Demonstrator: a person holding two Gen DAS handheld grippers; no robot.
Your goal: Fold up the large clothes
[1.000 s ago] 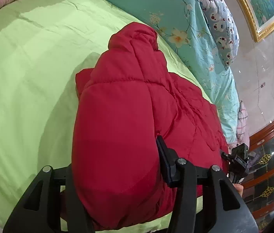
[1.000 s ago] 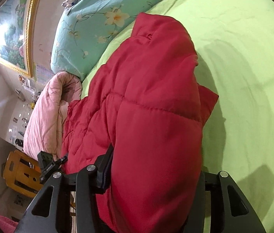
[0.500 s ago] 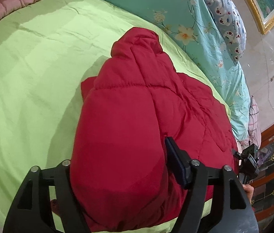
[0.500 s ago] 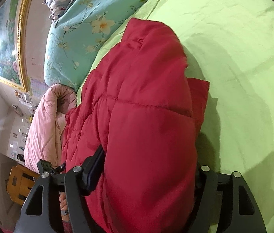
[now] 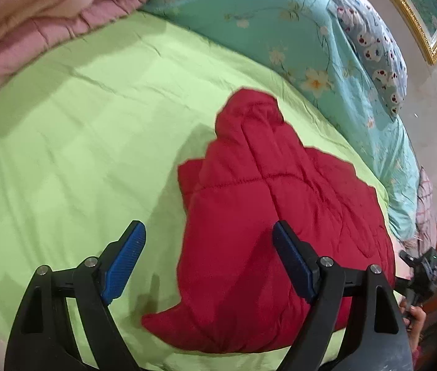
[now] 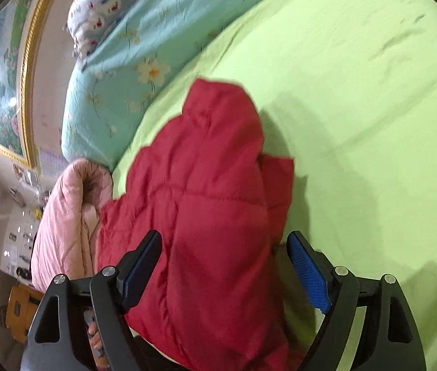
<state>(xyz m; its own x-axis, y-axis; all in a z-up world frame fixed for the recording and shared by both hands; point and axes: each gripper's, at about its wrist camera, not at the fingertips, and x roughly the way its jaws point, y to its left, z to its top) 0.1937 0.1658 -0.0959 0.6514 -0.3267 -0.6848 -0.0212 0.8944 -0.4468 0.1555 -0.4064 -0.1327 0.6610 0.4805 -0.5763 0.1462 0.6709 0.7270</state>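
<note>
We have the red quilted puffer jacket (image 5: 268,222) lying folded on the lime-green bed sheet (image 5: 79,130), near the edge closest to us, its bulk doubled over so the rounded hood end points toward the turquoise floral duvet (image 5: 296,37) at the head of the bed. It rests on the sheet alone, clear of the pink quilted blanket (image 5: 26,15) bunched at the far side.

Our left gripper (image 5: 209,262) has just been opening, and its blue-padded fingers (image 5: 124,262) now stand wide and released: one pad hangs over bare sheet beside the jacket, the other sits above the padded fabric without pinching it. Our right gripper (image 6: 234,272) has likewise just been opening; its fingers (image 6: 309,275) straddle the near end of the jacket (image 6: 206,210), the fabric between them but not pressed. Neither gripper holds anything.

We judge that both let go together because the fold is laid down and the thick filling needs to settle rather than be dragged. The two grippers flank the near end from either side, which suits a bulky garment that one grip could not keep square.

A lower layer pokes out at the side of the bundle, so we think some tidying or a further fold may remain.
</note>
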